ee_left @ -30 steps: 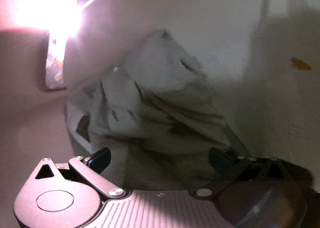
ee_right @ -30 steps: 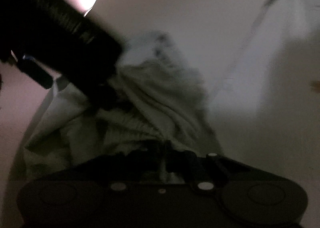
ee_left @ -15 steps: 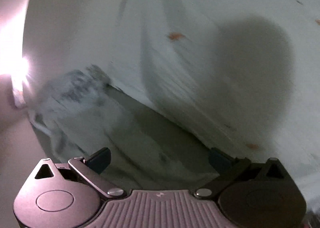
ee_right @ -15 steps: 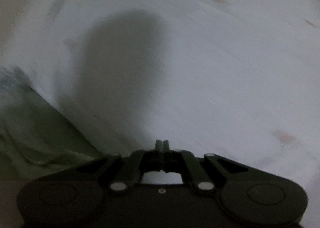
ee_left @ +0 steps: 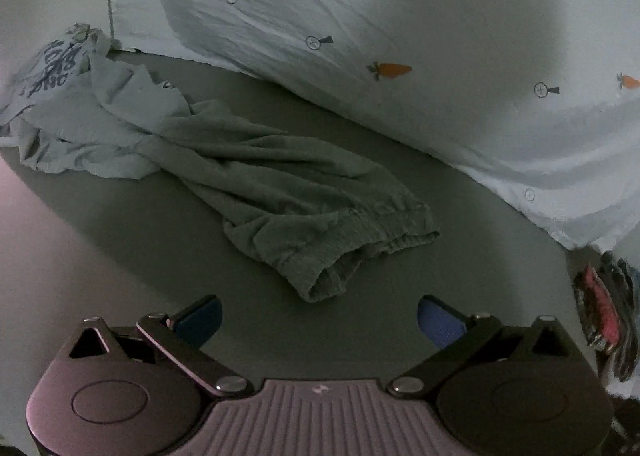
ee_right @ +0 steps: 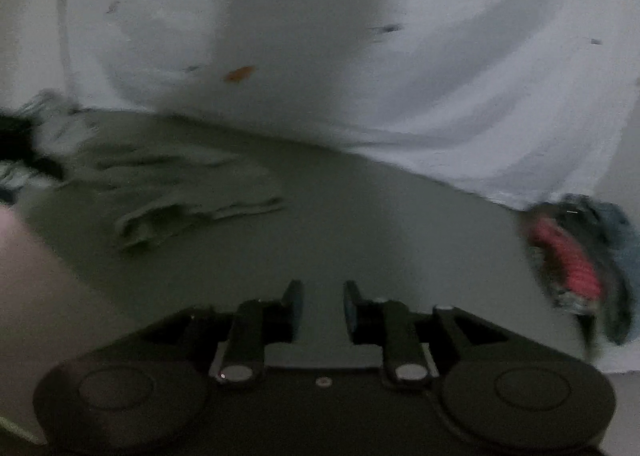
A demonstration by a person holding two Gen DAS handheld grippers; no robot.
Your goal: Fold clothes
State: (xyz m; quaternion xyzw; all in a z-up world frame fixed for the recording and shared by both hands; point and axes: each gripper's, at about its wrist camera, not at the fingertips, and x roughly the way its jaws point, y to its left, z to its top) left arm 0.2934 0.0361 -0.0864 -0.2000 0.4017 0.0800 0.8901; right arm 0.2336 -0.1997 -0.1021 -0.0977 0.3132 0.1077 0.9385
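Your left wrist view is the sharp one: it shows the grey-green trousers [ee_left: 304,192] lying crumpled on the grey-green bed surface [ee_left: 460,240], elastic waistband nearest the camera, legs trailing away to the upper left where they meet a pale printed garment [ee_left: 68,104]. Your right wrist view is blurred and gives only a smeared shape of the same trousers [ee_right: 168,184] off to the left, but it shows the red and dark bundle of cloth [ee_right: 576,256] at the right more fully than the left view, where it is cut off by the frame edge. Your left gripper [ee_left: 320,320] has its blue-padded fingers [ee_left: 440,324] spread wide with nothing between them; the waistband lies just ahead of them, slightly left of centre, not touching. Your right gripper [ee_right: 322,304] has its fingers a narrow gap apart, having just been opening, with only bare bed surface between them and the trousers well off to the left. A white quilt [ee_left: 400,16] with small carrot prints rises behind everything. The lettering on the pale garment is too bunched to read, and a dark shape at the left edge of the right view cannot be identified.
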